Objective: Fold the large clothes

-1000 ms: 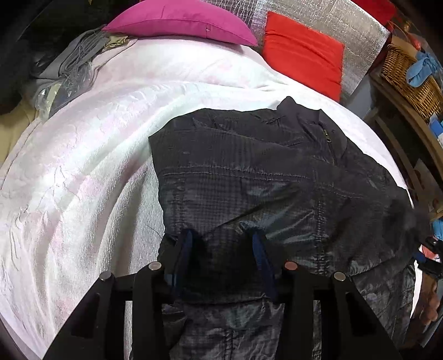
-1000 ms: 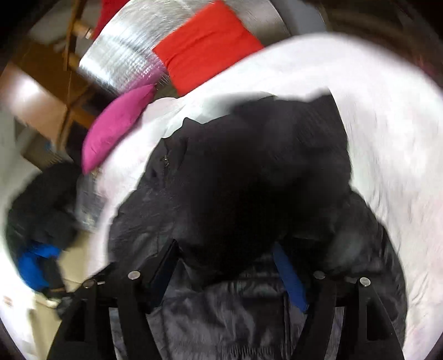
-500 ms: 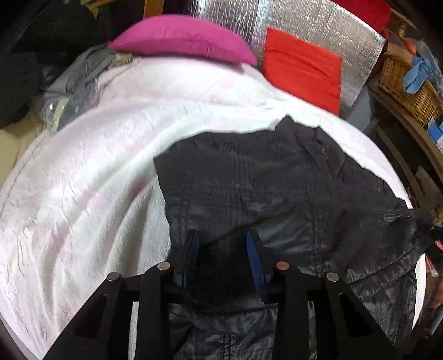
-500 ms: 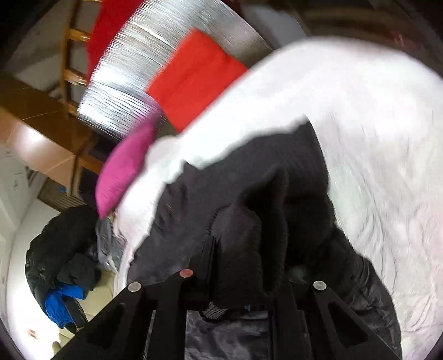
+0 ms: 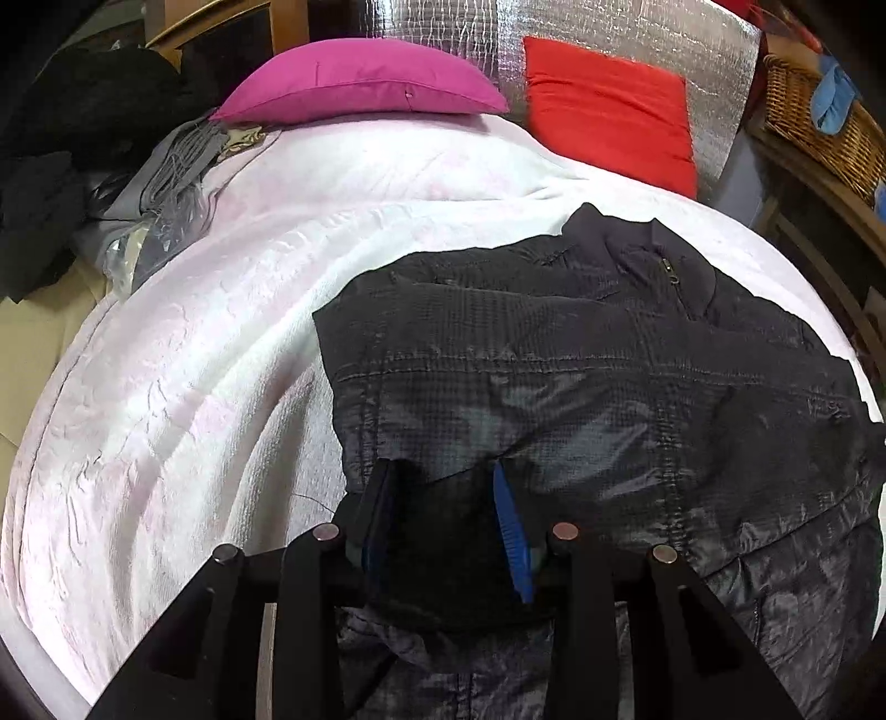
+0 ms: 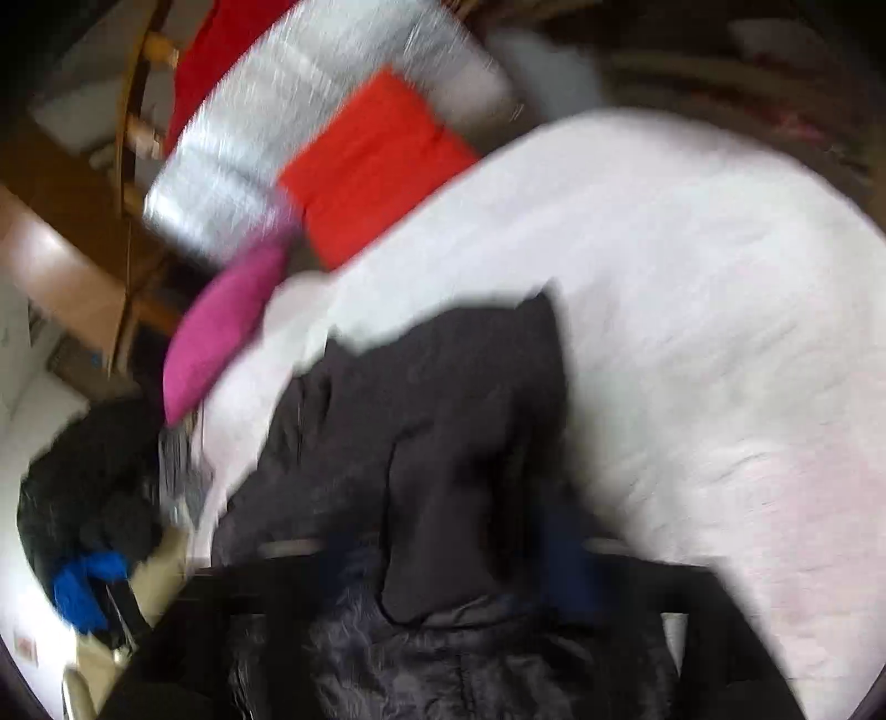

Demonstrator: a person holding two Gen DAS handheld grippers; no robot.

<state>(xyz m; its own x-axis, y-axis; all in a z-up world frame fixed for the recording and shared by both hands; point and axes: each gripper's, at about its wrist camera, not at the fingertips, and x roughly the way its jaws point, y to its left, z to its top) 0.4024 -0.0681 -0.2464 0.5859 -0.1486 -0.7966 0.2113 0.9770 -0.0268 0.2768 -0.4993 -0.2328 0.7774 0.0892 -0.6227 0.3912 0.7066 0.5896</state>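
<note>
Left claw point(image 5: 443, 526) pinches black jacket point(image 5: 581, 376) on bed point(image 5: 194, 360)

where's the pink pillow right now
In the left wrist view the pink pillow lies at the top, at the far end of the white blanket, just left of the red cushion that leans against the silver panel.

View blurred. Black jacket point(image 6: 443, 421) lies on the white-covered bed point(image 6: 692, 332); a fold of it rises between the right gripper point(image 6: 448, 565) fingers, whose jaws are opening. Red cushion point(image 6: 376, 166) and magenta pillow point(image 6: 221, 327) at bedhead.
</note>
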